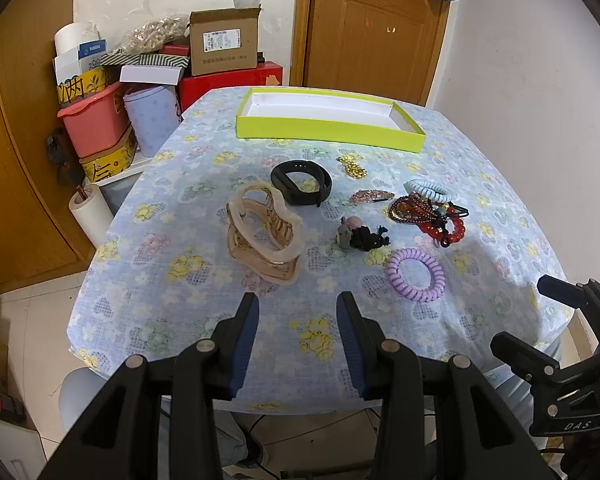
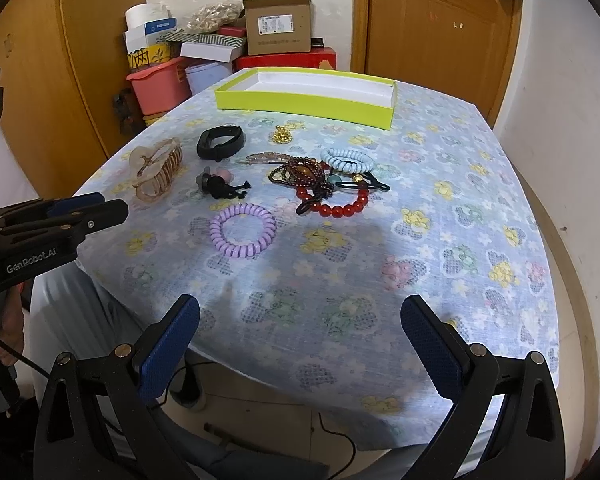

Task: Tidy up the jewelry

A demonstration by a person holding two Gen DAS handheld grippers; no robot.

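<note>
My left gripper [image 1: 297, 340] hangs over the near edge of the worktop [image 1: 204, 288], its jaws moderately apart with nothing between them. My right gripper [image 2: 300, 344] has its jaws wide and also empty. The jewelry lies loose on the flowered cloth. From my left view, the beige hair claw [image 1: 262, 232] is at 12 o'clock, the black band [image 1: 302, 182] just behind it, and the purple coil tie [image 1: 415, 274] at 2 o'clock. The red bead bracelet [image 2: 336, 204] is tangled with dark beads [image 2: 298, 172] beside the pale blue coil tie [image 2: 347, 160]. The yellow-green box [image 1: 328, 130] stands at the far side, empty.
</note>
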